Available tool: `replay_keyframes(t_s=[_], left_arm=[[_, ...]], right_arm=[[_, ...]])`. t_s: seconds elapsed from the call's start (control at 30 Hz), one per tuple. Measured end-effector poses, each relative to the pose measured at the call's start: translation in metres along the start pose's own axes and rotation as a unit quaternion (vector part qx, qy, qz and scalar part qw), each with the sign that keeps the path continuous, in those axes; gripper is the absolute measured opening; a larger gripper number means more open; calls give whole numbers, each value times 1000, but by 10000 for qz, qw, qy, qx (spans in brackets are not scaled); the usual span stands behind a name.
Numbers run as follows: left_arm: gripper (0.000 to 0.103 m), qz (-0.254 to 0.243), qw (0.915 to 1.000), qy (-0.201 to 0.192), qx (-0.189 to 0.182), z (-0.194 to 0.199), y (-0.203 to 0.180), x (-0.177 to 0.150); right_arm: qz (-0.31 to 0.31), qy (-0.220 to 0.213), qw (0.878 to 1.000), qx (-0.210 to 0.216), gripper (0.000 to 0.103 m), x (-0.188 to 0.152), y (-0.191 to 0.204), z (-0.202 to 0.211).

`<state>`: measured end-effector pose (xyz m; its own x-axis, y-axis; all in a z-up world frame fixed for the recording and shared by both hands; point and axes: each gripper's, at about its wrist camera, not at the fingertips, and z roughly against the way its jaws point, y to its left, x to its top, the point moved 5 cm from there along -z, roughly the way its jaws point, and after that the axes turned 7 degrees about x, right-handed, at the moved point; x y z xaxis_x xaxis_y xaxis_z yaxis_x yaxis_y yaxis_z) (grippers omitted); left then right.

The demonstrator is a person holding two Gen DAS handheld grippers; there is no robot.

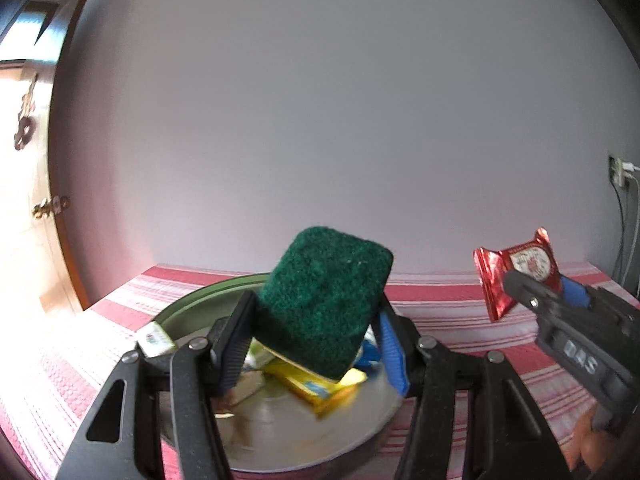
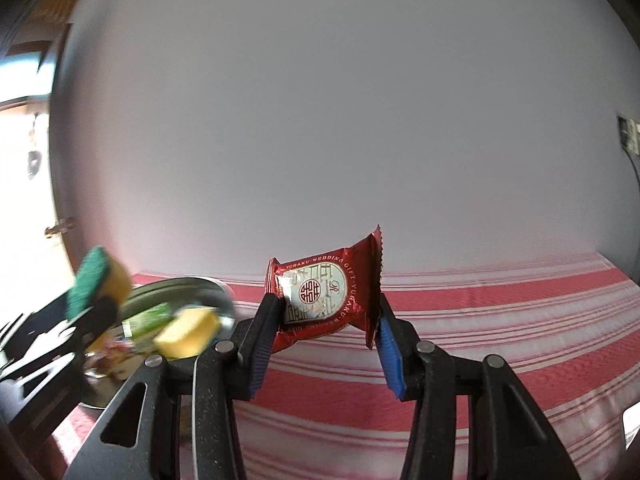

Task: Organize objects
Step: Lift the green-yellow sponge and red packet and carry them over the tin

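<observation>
My left gripper (image 1: 316, 312) is shut on a green-topped scouring sponge (image 1: 324, 300), held tilted above a round metal tray (image 1: 344, 436). The same sponge (image 2: 96, 280) shows its yellow underside at the left of the right wrist view. My right gripper (image 2: 326, 312) is shut on a red foil snack packet (image 2: 326, 296), lifted above the striped cloth. That packet (image 1: 516, 272) and the right gripper (image 1: 536, 284) appear at the right of the left wrist view. In the tray lie a yellow packet (image 1: 320, 388), a blue wrapper (image 1: 370, 354) and a white-green sachet (image 1: 156, 338).
A red-and-white striped cloth (image 2: 480, 344) covers the table, which meets a plain pale wall (image 1: 320, 120). A second yellow sponge (image 2: 188, 332) lies in the tray (image 2: 184, 284). A wooden door (image 1: 60, 220) stands at the left; a wall socket with cables (image 1: 620, 172) is at the right.
</observation>
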<state>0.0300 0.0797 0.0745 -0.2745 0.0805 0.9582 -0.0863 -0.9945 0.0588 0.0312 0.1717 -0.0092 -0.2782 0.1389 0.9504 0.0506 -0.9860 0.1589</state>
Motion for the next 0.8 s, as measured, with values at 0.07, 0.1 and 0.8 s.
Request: replay_keyframes(t_s=[0.07, 0.1, 0.8], left_arm=[[56, 78, 9999, 19, 62, -3, 9, 1], [56, 115, 9999, 27, 100, -2, 15, -1], [56, 700, 9931, 526, 774, -15, 74, -26]], right_arm=[[58, 14, 9999, 150, 49, -2, 19, -1], [85, 23, 9997, 223, 49, -3, 27, -3], [254, 269, 9925, 1169, 49, 13, 105, -49]])
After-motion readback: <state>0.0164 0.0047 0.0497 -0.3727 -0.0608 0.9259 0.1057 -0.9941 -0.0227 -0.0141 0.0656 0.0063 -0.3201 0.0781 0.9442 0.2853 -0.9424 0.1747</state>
